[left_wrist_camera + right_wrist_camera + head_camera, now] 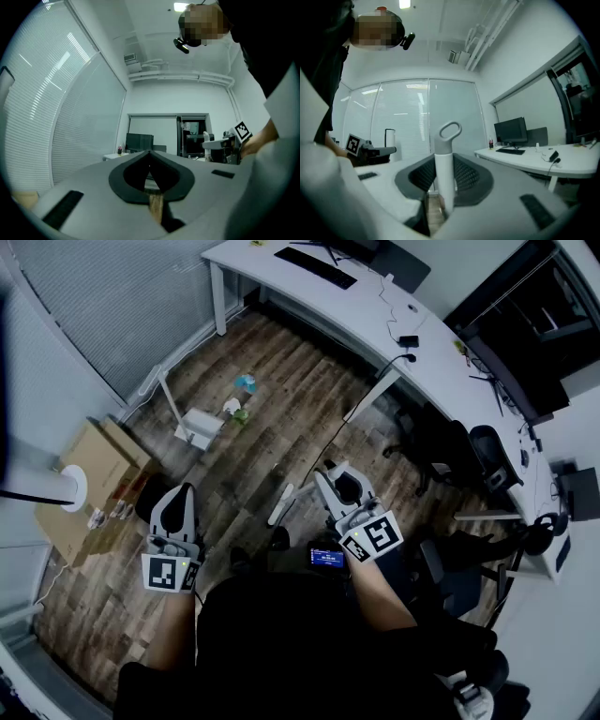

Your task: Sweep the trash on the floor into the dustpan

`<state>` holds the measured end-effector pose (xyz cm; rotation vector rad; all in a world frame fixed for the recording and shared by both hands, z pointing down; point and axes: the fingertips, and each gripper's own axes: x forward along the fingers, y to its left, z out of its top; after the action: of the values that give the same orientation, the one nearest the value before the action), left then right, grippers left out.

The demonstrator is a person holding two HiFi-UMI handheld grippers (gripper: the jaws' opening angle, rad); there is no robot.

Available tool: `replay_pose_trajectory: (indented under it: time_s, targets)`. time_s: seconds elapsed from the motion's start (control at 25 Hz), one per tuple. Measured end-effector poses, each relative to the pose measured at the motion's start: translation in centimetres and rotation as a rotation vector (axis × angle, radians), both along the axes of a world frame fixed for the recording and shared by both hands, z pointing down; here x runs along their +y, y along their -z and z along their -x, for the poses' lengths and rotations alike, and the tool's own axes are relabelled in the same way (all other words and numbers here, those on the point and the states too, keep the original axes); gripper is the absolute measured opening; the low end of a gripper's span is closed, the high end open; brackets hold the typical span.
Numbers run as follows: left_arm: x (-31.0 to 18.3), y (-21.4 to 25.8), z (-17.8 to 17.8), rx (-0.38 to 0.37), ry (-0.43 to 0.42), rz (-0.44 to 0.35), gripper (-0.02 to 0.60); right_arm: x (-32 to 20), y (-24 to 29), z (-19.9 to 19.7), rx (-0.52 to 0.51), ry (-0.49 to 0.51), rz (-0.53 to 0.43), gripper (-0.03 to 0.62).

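The wooden floor (291,427) spreads out ahead of me, with a long white bench (366,320) running along its far right side. A white dustpan (199,427) sits on the floor with its handle upright. The trash (240,401), a few small scraps, lies just beside it to the right. My right hand-held gripper (330,479) is clamped on an upright white handle (444,173) with a loop at its top. My left hand-held gripper (178,498) has its jaws together on nothing.

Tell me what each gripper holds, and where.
The right gripper clamps a white handle near its top, just below the end loop. The left gripper is shut and empty.
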<state>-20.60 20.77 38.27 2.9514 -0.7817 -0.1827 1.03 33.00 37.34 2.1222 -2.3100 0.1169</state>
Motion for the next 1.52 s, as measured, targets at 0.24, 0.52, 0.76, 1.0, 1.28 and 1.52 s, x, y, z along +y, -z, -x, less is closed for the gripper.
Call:
replay_pose_trajectory:
  time_s: [0.24, 0.52, 0.76, 1.0, 1.28, 1.52]
  targets:
    - [-0.2, -0.8, 4.1, -0.024, 0.002, 0.063, -0.005, -0.2, 0.4, 2.4, -0.052, -0.017, -0.044, 0.1]
    - [1.3, 0.6, 4.6, 0.0, 0.013, 0.032, -0.005, 0.7, 1.7, 3.1, -0.088, 0.04, -0.117, 0.098]
    - [2.6, -0.2, 2.3, -0.011, -0.019, 0.079, -0.005, 1.9, 1.8, 2.7, -0.086, 0.077, -0.127, 0.097]
    - [3.2, -0.2, 0.7, -0.034, -0.047, 0.082, -0.005, 2.9, 1.4, 1.4, -0.083, 0.087, -0.128, 0.097]
    - [4.5, -0.1, -1.3, -0.055, -0.081, 0.071, -0.005, 4.3, 1.4, -1.0, -0.058, 0.068, -0.135, 0.098]
    - [5.0, -0.4, -2.4, -0.069, -0.076, 0.071, -0.005, 5.0, 1.3, -2.9, -0.041, 0.057, -0.136, 0.098]
